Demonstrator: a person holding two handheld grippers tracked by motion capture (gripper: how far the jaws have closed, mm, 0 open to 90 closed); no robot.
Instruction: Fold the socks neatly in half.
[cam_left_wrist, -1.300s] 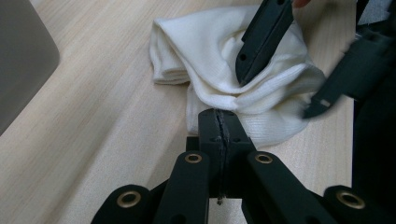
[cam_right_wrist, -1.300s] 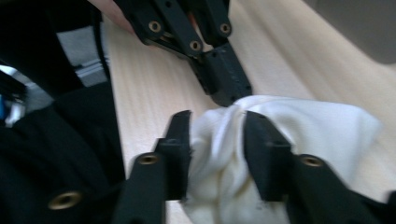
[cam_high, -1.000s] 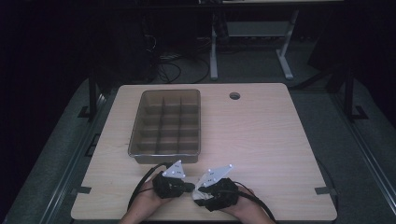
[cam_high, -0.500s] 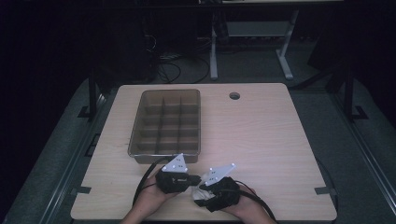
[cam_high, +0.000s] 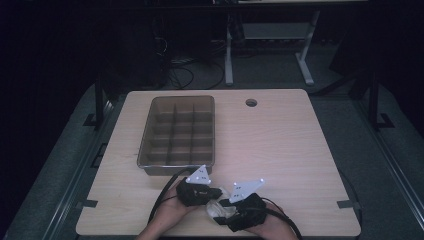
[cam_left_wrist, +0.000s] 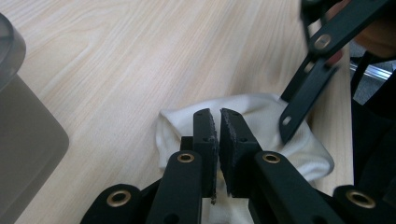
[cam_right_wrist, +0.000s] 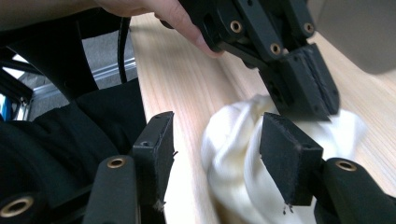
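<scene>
A crumpled white cloth (cam_high: 219, 208) lies near the table's front edge, between the two grippers. My left gripper (cam_high: 213, 197) comes in from the left. In the left gripper view its jaws (cam_left_wrist: 218, 123) stand almost together over the cloth (cam_left_wrist: 308, 156), pinching a fold. In the right gripper view that fold of the cloth (cam_right_wrist: 236, 154) peaks up to the left gripper (cam_right_wrist: 317, 93). My right gripper (cam_right_wrist: 219, 123) is open and its jaws have just been opening. The cloth sits between them, beside the right pad. In the high view the right gripper (cam_high: 223, 213) is at the cloth's right.
A grey translucent compartment tray (cam_high: 145, 141) stands on the wooden table (cam_high: 285, 145), just beyond the left gripper; its corner (cam_left_wrist: 23, 140) shows in the left gripper view. A round cable hole (cam_high: 251, 102) is at the back. Cables trail off the front edge.
Both hands have shifted a little to the right along the front edge. More of the white cloth shows between the two grippers now.
</scene>
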